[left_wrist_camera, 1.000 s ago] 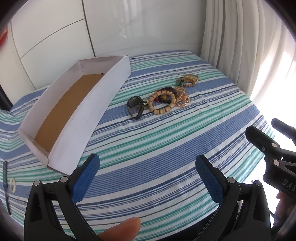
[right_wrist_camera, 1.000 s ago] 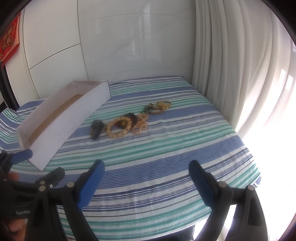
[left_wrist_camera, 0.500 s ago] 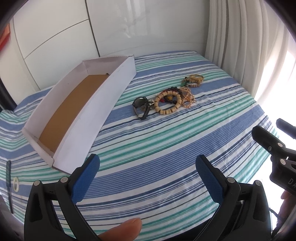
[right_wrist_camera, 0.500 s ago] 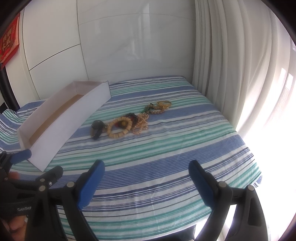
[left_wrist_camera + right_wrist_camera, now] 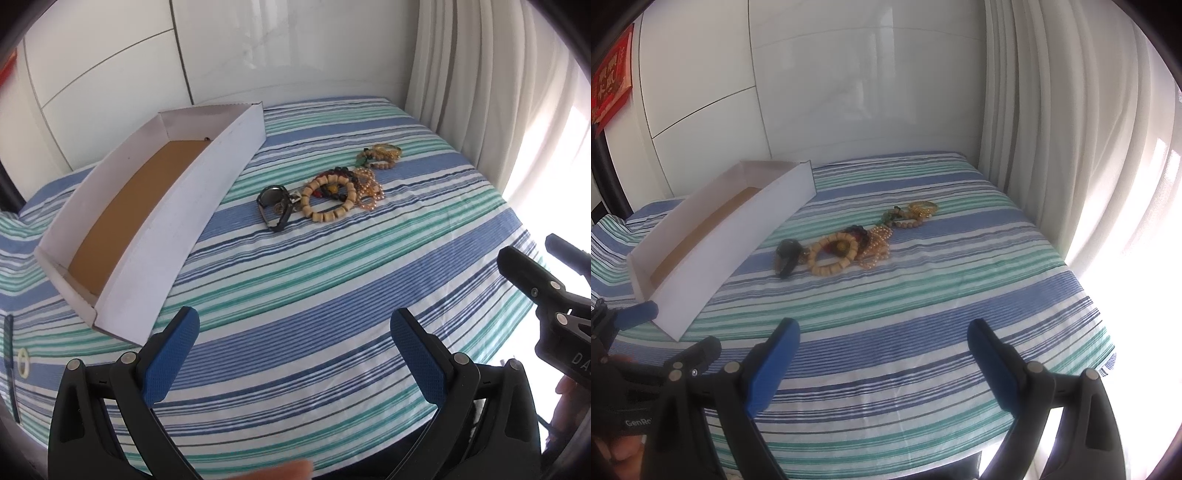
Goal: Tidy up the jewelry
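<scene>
Both grippers, left (image 5: 291,350) and right (image 5: 882,362), spread wide, empty. Tangled bead bracelets and black watch (image 5: 275,206) heaped mid striped cloth, beside long white cardboard tray (image 5: 207,184). Risk: snagged strands dragging neighbours when lifted.

Home bedroom. Bed (image 5: 923,295) under a blue, teal and white striped sheet. Glossy white wardrobe panels (image 5: 831,92) behind it. Pale floor-length curtains (image 5: 1052,129) at a bright window. Red paper decoration (image 5: 609,85) on the wall.
</scene>
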A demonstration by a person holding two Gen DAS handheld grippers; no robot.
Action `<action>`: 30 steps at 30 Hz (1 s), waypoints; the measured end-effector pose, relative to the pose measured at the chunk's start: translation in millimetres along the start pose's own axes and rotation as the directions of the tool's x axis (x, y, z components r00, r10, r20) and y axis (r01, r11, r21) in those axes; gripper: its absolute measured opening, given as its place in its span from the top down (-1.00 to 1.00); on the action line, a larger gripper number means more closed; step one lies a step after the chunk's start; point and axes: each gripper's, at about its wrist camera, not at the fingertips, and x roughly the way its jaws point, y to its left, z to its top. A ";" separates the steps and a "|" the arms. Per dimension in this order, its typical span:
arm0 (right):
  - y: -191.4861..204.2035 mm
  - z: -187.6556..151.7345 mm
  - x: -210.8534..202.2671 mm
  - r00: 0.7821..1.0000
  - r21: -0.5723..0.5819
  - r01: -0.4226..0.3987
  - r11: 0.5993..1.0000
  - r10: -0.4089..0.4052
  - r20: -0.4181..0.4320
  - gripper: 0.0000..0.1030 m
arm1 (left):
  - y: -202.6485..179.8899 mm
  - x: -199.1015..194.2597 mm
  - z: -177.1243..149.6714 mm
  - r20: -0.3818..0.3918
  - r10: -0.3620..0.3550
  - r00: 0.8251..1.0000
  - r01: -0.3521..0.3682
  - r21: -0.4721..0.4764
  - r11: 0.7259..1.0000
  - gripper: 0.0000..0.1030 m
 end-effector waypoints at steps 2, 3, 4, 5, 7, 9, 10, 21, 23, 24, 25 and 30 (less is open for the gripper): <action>-1.8 0.3 -0.7 1.000 0.004 0.004 1.000 -0.004 0.005 -0.82 | 1.2 3.8 -0.7 -0.007 0.000 1.000 0.000 -0.002 1.000 -0.99; -2.7 0.8 -0.2 1.000 0.007 0.006 1.000 -0.006 0.007 -0.82 | 2.2 5.7 -0.8 -0.009 0.001 1.000 -0.001 -0.003 1.000 -0.99; -4.3 0.8 1.1 1.000 0.010 0.007 1.000 -0.008 0.007 -0.82 | 3.9 7.6 -0.9 -0.012 0.000 1.000 0.000 -0.005 1.000 -0.99; -5.8 1.3 3.0 1.000 0.014 0.008 1.000 -0.008 0.006 -0.82 | 5.8 10.5 0.0 -0.018 -0.004 1.000 0.004 -0.008 1.000 -0.99; -7.7 2.6 9.0 1.000 0.023 0.008 1.000 -0.007 -0.006 -0.82 | 9.6 16.6 2.9 -0.028 -0.003 1.000 0.002 -0.018 1.000 -0.99; -8.4 3.7 16.6 1.000 0.023 0.004 1.000 -0.003 -0.019 -0.82 | 12.7 22.4 6.2 -0.031 -0.007 0.999 0.006 -0.023 1.000 -0.99; -7.8 4.5 21.1 1.000 0.018 0.002 1.000 -0.002 -0.026 -0.82 | 13.7 25.4 8.3 -0.033 -0.009 0.999 0.008 -0.021 1.000 -0.99; -7.7 20.1 75.6 0.995 0.014 -0.052 0.999 0.053 -0.089 -0.82 | 54.8 97.0 62.1 -0.100 -0.181 0.978 0.168 -0.130 0.977 -0.99; -11.0 23.3 92.0 0.988 0.042 -0.093 0.995 0.097 -0.116 -0.82 | 55.3 114.4 70.1 -0.124 -0.217 0.968 0.200 -0.135 0.970 -0.98; -12.9 25.1 100.5 0.985 0.056 -0.112 0.992 0.118 -0.129 -0.82 | 53.1 120.3 74.2 -0.122 -0.218 0.968 0.203 -0.122 0.971 -0.98; -14.9 26.3 109.8 0.981 0.067 -0.126 0.990 0.134 -0.142 -0.82 | 49.2 126.2 79.1 -0.116 -0.209 0.971 0.198 -0.095 0.976 -0.97; -14.8 38.4 141.9 0.974 0.052 -0.148 0.988 0.155 -0.162 -0.81 | 29.1 159.8 99.0 -0.096 -0.205 0.974 0.208 0.032 0.978 -0.86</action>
